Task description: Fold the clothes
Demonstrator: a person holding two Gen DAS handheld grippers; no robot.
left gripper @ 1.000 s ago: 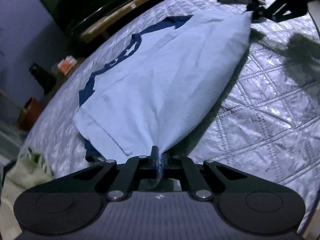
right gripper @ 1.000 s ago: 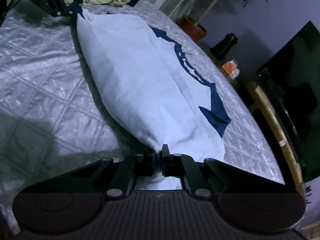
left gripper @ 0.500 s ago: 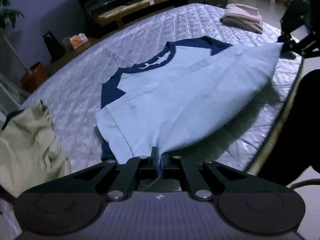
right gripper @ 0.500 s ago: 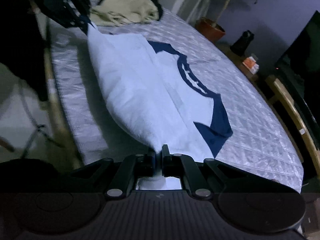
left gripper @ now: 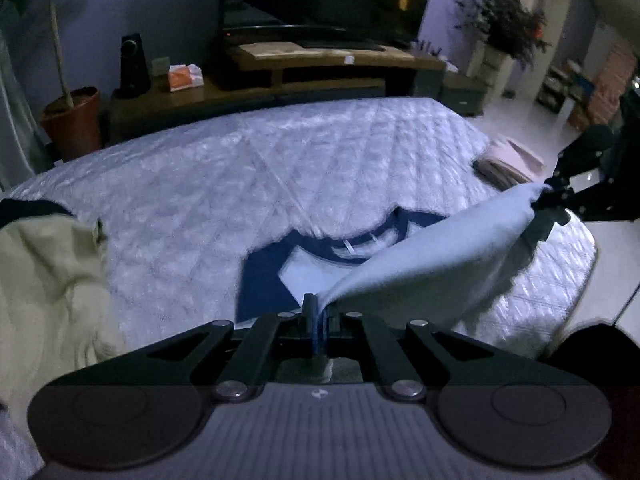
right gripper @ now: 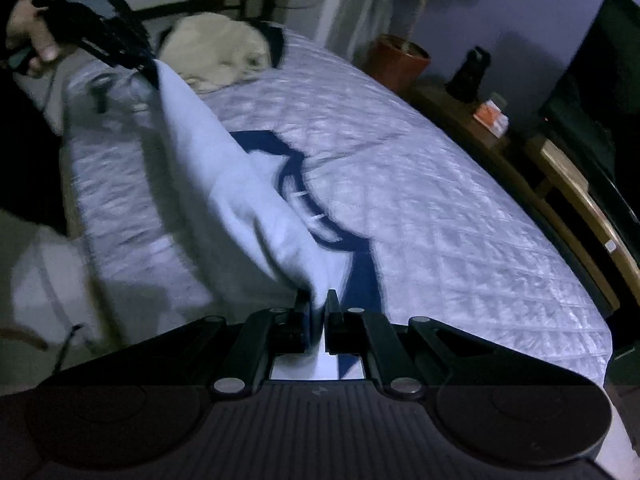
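Note:
A light blue T-shirt (left gripper: 432, 256) with navy sleeves and collar hangs stretched between my two grippers above the quilted bed (left gripper: 224, 184). My left gripper (left gripper: 318, 306) is shut on one corner of its hem. My right gripper (right gripper: 318, 300) is shut on the other corner. In the left wrist view the right gripper (left gripper: 556, 196) shows at the far right, pinching the cloth. In the right wrist view the left gripper (right gripper: 132, 60) shows at top left, held by a hand (right gripper: 28, 36). The shirt's navy collar (right gripper: 296, 184) and shoulders still lie on the bed.
A pale yellow-green garment (left gripper: 44, 292) lies bunched at the bed's left end. A folded pinkish pile (left gripper: 508, 160) sits at the bed's right corner. Beyond the bed stand a wooden TV bench (left gripper: 320, 68), a speaker (left gripper: 134, 64) and a potted plant (left gripper: 72, 120). The floor lies right of the bed.
Both grippers have risen with the hem, lifting the shirt's lower half off the bed. The view has tipped up, so more of the room shows behind the bed.

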